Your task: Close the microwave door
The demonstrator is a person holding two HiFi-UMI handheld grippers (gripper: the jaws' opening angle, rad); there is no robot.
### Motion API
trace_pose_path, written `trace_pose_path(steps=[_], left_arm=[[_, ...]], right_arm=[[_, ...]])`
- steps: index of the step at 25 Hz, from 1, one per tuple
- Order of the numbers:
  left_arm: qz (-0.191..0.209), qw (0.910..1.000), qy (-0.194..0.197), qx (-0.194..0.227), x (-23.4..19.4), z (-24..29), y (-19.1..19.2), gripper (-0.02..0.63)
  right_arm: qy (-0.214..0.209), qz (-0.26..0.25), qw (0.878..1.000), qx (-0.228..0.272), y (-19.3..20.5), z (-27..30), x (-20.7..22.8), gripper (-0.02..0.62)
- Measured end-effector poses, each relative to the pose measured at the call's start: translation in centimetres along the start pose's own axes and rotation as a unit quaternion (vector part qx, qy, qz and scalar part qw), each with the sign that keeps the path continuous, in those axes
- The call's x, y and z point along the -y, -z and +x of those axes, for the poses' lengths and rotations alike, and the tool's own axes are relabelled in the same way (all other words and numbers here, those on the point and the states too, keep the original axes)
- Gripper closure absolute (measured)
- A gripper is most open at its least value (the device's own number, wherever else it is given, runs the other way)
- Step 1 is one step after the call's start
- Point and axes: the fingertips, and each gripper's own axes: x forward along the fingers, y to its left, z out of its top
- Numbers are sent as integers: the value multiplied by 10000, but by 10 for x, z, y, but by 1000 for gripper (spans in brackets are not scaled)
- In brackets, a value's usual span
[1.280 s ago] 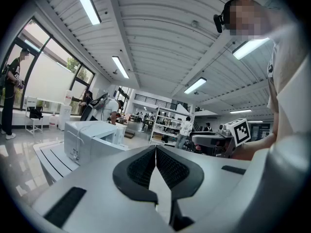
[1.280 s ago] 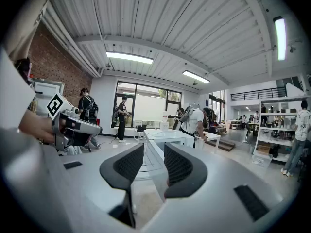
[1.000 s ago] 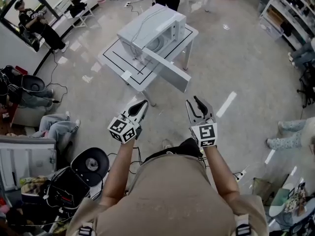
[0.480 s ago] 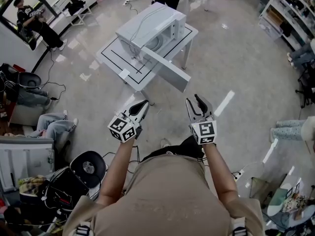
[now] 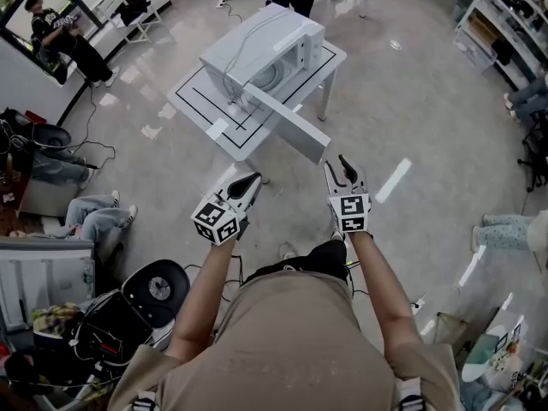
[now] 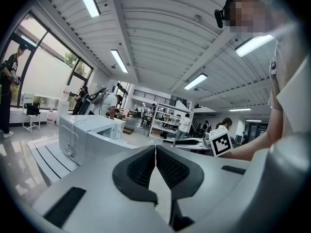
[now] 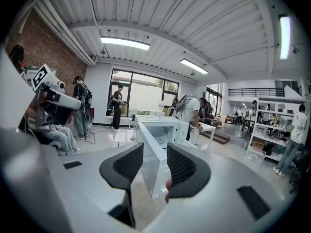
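Head view showed both tools held out in front of the person, well short of the work. Ahead of the right gripper [image 5: 337, 165] stood the microwave [image 5: 257, 54] on a white table [image 5: 199, 110]. Its door [image 5: 291, 127] hung wide open, with the free end the nearest part to that tool but well apart from it. The right gripper view looked almost along the door's edge. The door [image 7: 149, 154] was framed in the gap between the spread jaws, though far beyond them, so nothing was held. The oven cavity lay to the right of that edge. The left gripper [image 5: 250, 180] sat beside its partner with jaws pressed together and empty. From it the microwave [image 6: 82, 132] lay ahead and to the left.

The step in hand was probably the approach. No pinch seemed needed. A push on the face turned away from the cavity, near the free end where leverage is best, would likely serve. That face was on the left-gripper side of the door edge, so the chosen tool should come in from there. The push should follow the door's arc and end in a firm press until the latch catches. The force should stay gentle, since the oven could slide on the table.
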Motion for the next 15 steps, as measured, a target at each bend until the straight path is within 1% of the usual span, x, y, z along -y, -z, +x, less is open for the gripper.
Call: trace_pose_path(steps=[4,9,15], left_arm=[[-26,9999,-117,-3,-10,10,1,601],[-160,9995,-222,-149,-21,28,19,601],[-205,9993,-224,-235,-24,47,20,601]], right_arm=[[-112,-92,9996,-233,18,28,2,456],[-194,-255,9984,-467,33,53,4,456],[-162,-281,9972,-679,47,74,9,456]])
